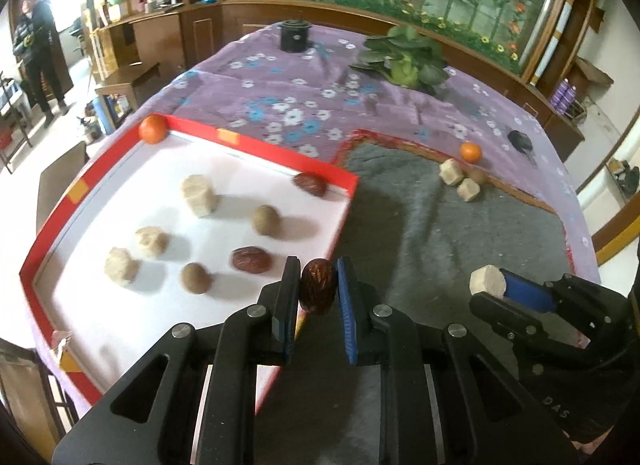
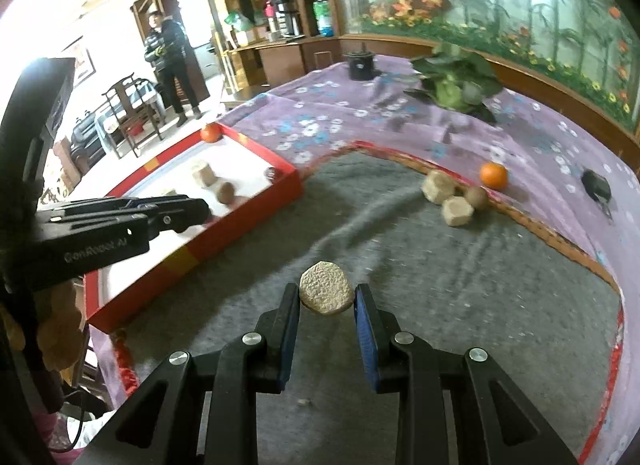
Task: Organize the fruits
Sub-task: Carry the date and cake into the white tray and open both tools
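Observation:
My left gripper [image 1: 318,285] is shut on a dark red date [image 1: 318,285] and holds it above the right edge of the red-rimmed white tray [image 1: 248,139]. The tray holds several beige chunks, two brown round fruits, two dates and an orange [image 1: 152,129] in its far corner. My right gripper [image 2: 327,294] is shut on a beige chunk [image 2: 327,292] above the grey mat [image 2: 440,265]; it also shows in the left wrist view [image 1: 487,282]. On the mat's far edge lie two beige chunks [image 2: 438,186], a brown fruit [image 2: 476,197] and an orange [image 2: 493,176].
A purple flowered cloth [image 1: 280,77] covers the table. A leafy green vegetable [image 1: 404,57] and a black pot [image 1: 295,35] stand at the back. A small black object [image 1: 520,141] lies at the right. A person [image 2: 172,61] stands beyond the table, at the left.

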`<state>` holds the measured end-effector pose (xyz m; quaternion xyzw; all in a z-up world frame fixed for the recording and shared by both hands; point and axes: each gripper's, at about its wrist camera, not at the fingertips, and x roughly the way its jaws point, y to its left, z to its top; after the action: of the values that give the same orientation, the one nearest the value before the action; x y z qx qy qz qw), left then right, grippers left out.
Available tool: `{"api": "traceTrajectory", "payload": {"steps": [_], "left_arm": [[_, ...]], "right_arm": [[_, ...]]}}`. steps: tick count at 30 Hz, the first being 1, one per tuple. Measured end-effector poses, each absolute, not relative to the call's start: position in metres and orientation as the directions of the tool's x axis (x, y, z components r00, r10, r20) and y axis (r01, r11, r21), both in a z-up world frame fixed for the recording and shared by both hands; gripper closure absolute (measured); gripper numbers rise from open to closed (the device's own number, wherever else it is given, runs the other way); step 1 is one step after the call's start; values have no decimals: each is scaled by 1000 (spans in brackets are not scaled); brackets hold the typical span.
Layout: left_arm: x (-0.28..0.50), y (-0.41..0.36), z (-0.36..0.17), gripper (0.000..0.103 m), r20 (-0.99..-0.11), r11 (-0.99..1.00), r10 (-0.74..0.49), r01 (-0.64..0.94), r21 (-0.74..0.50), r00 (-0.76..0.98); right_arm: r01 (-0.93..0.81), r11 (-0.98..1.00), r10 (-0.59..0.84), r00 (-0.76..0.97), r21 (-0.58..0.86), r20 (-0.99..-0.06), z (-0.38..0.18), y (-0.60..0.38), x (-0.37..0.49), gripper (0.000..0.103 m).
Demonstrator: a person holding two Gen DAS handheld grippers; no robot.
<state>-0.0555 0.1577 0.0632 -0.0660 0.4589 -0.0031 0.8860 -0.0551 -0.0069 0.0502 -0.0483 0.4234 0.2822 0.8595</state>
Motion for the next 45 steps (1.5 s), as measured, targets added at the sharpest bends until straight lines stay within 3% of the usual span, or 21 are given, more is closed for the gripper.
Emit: {"api": "traceTrajectory", "payload": {"steps": [23, 45], "left_arm": [[-78, 213, 49, 85, -821, 984, 46, -168, -61, 568], [-62, 223, 22, 85, -853, 984, 52, -172, -44, 519]], "right_arm": [[-650, 749, 493, 419, 128, -762, 58, 68, -55, 76], [-682, 720, 493, 374, 127, -786, 46, 123, -7, 76]]}}
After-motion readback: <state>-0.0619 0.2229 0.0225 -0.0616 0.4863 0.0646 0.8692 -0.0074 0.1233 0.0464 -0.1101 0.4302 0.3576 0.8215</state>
